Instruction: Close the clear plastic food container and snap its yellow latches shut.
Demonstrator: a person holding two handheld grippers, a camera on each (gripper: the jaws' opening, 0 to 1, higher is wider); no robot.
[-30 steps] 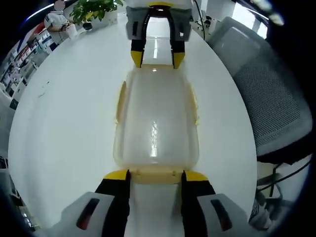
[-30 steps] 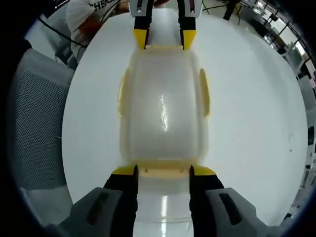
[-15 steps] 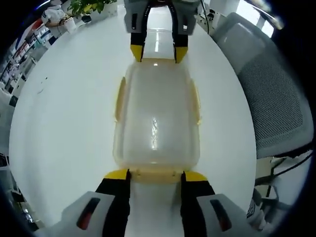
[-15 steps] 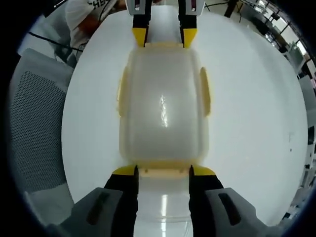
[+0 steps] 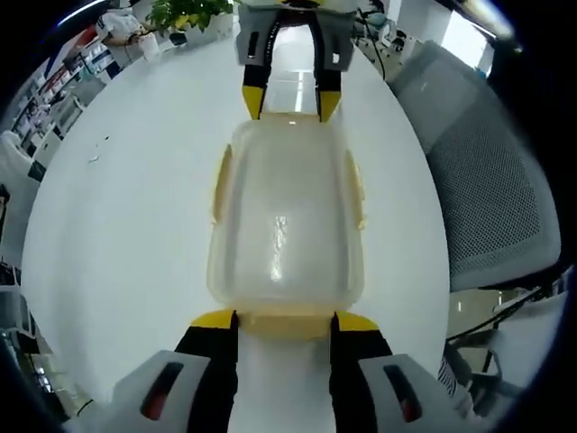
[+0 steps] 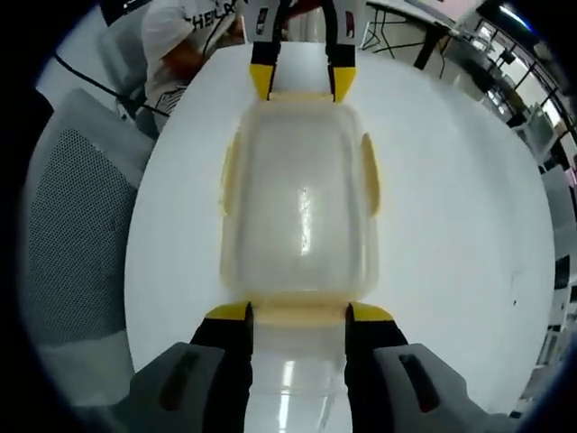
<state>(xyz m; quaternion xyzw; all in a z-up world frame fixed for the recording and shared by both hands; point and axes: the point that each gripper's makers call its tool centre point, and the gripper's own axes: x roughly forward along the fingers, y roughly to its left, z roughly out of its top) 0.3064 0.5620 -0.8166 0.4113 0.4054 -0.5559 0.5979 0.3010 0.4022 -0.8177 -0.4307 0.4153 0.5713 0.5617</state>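
The clear plastic container (image 5: pixel 284 225) has its lid on, and its yellow side latches (image 5: pixel 219 185) lie flat along the walls. My left gripper (image 5: pixel 284 320) is shut across the yellow end latch (image 5: pixel 284 327) nearest it. The right gripper (image 5: pixel 287 104) holds the far end. In the right gripper view the same container (image 6: pixel 299 216) runs away from my right gripper (image 6: pixel 297 313), which is shut across its near end latch (image 6: pixel 297 316). The left gripper (image 6: pixel 302 83) clamps the opposite end. The container appears held a little above the white table (image 5: pixel 117 225).
The round white table (image 6: pixel 451 225) ends close by on both sides. A grey mesh chair (image 5: pixel 487 180) stands at one edge, also visible as the chair (image 6: pixel 72 225). A potted plant (image 5: pixel 185 13) sits at the far edge. A seated person (image 6: pixel 189 36) is behind the table.
The table looks smaller and farther in both views while the container keeps its size between the jaws, so both grippers have risen with it. Jaw spacing is unchanged.
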